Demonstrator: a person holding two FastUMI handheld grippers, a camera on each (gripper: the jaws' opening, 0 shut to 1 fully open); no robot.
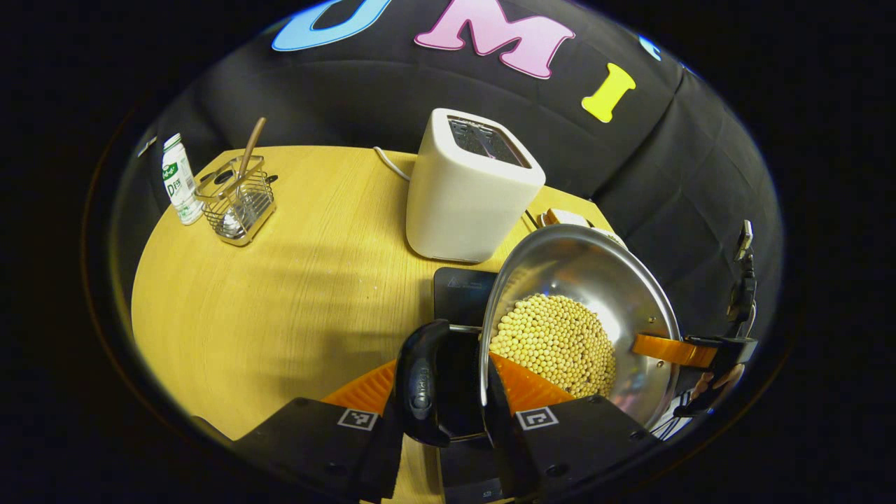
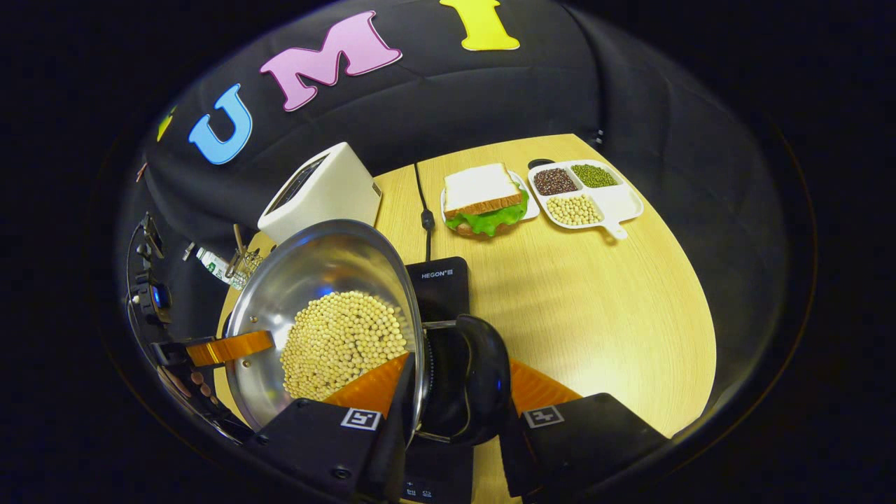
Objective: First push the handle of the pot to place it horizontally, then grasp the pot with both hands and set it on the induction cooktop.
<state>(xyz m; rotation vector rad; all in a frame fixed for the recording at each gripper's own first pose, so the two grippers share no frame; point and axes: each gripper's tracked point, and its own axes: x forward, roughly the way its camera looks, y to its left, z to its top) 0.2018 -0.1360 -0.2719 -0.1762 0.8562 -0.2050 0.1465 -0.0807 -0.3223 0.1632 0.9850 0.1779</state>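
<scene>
L gripper [image 1: 448,392] clenched on pot's black side handle [image 1: 420,381]; R gripper [image 2: 451,392] same on opposite handle [image 2: 479,381]. Pot [image 1: 581,294] w/ beans is up off table, held over cooktop [image 2: 437,283]. Left, I judge: lower, let go. Toaster [image 1: 469,185] beyond.

Polished steel pot [image 1: 616,280] with glossy plastic handles, matt wood-grain table [image 1: 294,294], smooth matt toaster [image 1: 469,189].

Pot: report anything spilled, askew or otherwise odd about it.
Nothing spilled. The pot is gripped at both handles; its soybeans are heaped on the side toward the right gripper, not level. Whether the pot tilts, the fisheye leaves unclear.
</scene>
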